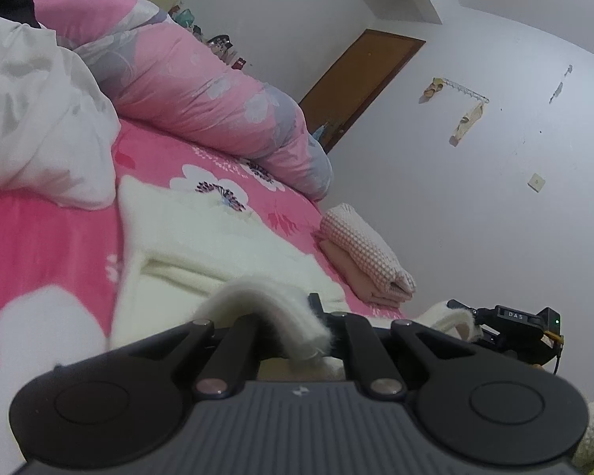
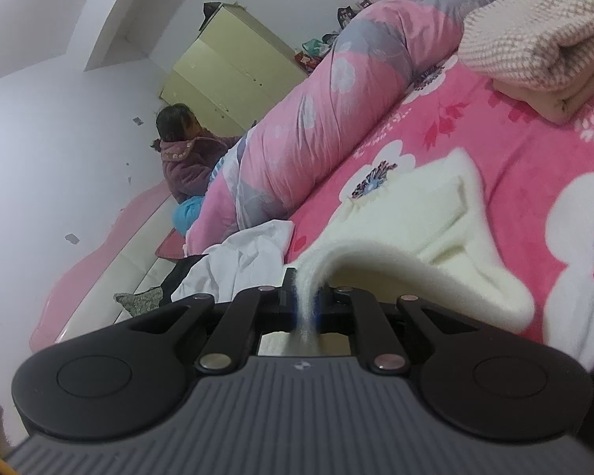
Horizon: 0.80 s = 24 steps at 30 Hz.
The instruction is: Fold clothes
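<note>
The pink floral bedsheet (image 2: pixel 495 150) is carrying everything here, so every place below is given against it. Along its far edge the rolled pink-and-grey quilt (image 1: pixel 202 91) is lying, and a crumpled white garment (image 1: pixel 31 118) is piling up beside that roll. At 1 corner of the sheet a folded checked piece (image 1: pixel 360 253) is sitting on a peach one, already done. In the middle of the sheet the cream fleece garment (image 1: pixel 202 237) is lying mostly flat, while its near edge is being lifted off the sheet at 2 points. The left gripper (image 1: pixel 316 332) is clamping 1 thick fuzzy fold with its jaws pressed fully together on the cloth, and the right gripper (image 2: pixel 305 301) is pinching a thinner strip of the same edge, also fully closed on it. Judging by this, the risks are mostly about the grip and the drag — the fleece is plush and slippery, so a bite this close to the hem could be sliding out as the edge is carried over. The 2 holds are also looking uneven, thick on 1 side and thin on the other, which could be skewing the fold line. Pulling too far could be dragging the flat part across the sheet — bunching it, or nudging it into the white garment nearby.
</note>
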Tool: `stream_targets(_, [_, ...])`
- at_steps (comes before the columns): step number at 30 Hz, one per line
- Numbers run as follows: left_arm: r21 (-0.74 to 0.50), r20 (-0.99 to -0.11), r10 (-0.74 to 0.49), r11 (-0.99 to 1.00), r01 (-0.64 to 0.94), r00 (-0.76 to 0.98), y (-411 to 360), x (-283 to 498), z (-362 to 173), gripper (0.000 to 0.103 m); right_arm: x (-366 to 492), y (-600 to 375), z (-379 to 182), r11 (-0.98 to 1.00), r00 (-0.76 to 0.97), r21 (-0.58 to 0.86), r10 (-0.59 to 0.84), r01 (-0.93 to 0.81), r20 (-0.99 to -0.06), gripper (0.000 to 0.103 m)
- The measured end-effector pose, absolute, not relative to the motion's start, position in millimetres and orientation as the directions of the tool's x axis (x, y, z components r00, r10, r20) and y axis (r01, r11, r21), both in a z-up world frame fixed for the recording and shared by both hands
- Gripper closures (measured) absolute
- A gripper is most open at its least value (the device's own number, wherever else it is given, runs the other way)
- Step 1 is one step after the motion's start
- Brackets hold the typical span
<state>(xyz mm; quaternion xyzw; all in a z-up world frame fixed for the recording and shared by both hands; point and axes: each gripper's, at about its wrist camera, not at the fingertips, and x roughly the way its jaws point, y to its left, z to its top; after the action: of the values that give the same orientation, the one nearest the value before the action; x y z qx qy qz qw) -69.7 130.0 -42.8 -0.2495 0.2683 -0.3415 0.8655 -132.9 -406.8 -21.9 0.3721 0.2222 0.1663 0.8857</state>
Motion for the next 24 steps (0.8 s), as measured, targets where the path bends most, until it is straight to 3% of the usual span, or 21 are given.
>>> stream_targets(24, [-0.630, -0.230, -0.681, 0.649, 0.428, 0.695, 133, -38, -49, 0.097, -81, -404, -6, 0.711, 0.847, 0.693, 0.434, -0.114, -0.306, 0.098])
